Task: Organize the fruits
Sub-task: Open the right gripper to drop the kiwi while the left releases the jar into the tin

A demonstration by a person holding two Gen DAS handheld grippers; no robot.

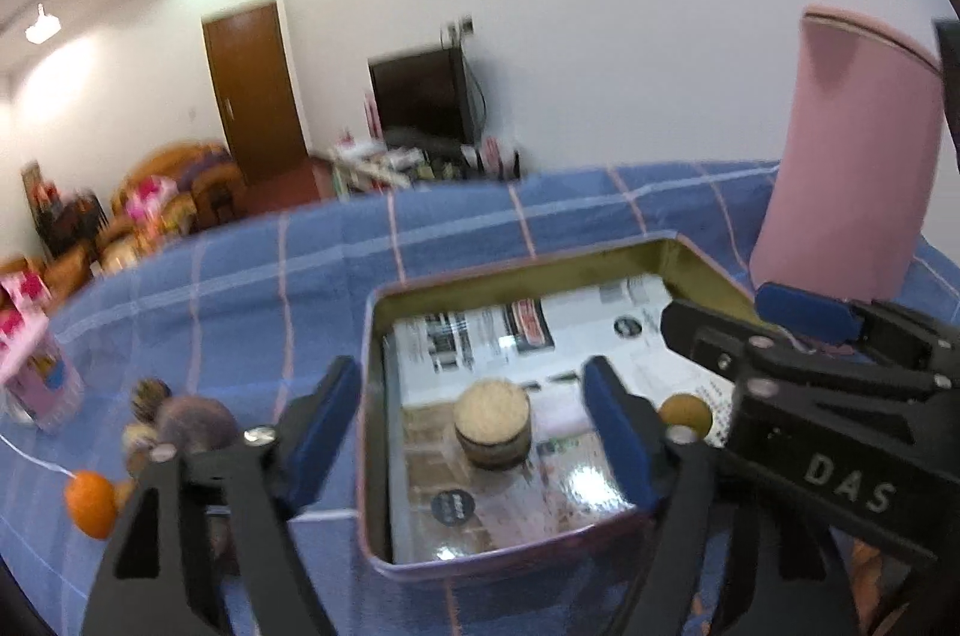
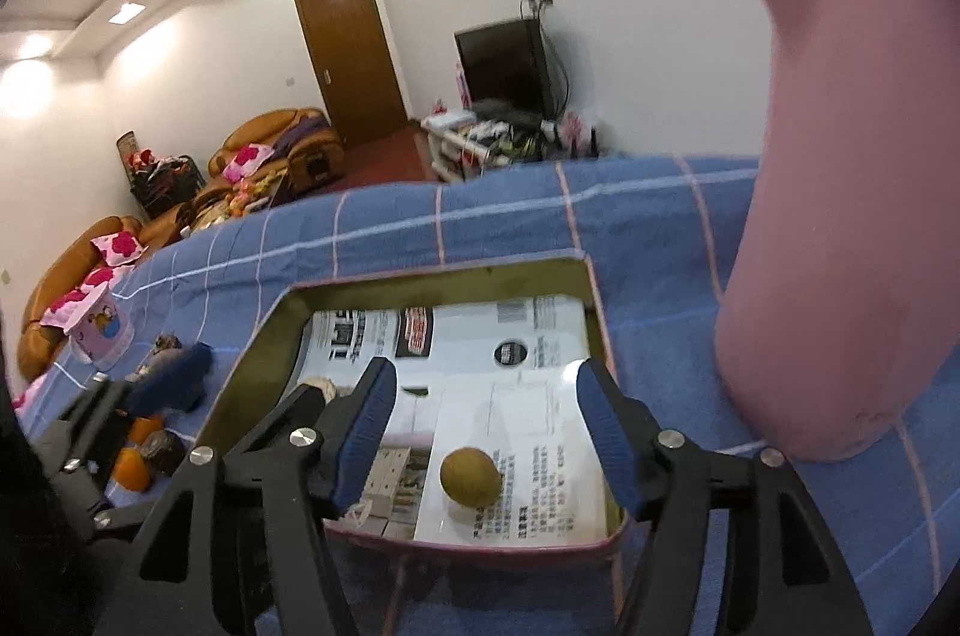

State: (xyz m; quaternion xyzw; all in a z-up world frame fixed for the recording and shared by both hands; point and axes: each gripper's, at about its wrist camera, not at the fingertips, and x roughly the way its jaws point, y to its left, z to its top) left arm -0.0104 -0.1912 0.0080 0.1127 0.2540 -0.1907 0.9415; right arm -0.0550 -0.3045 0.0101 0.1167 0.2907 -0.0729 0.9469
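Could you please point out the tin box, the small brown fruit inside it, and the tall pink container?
tin box (image 2: 420, 285): right wrist view, inner far wall.
small brown fruit (image 2: 471, 476): right wrist view, middle of its skin.
tall pink container (image 1: 852, 156): left wrist view, middle of its side.

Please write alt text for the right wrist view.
The open right gripper hovers over a small brownish-green fruit lying free in a paper-lined tin box on a blue checked cloth, beside a tall pink container.

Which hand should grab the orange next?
Probably left. The orange lies on the cloth beside the left gripper, outside the tin. The right gripper is open over the tin's far side.
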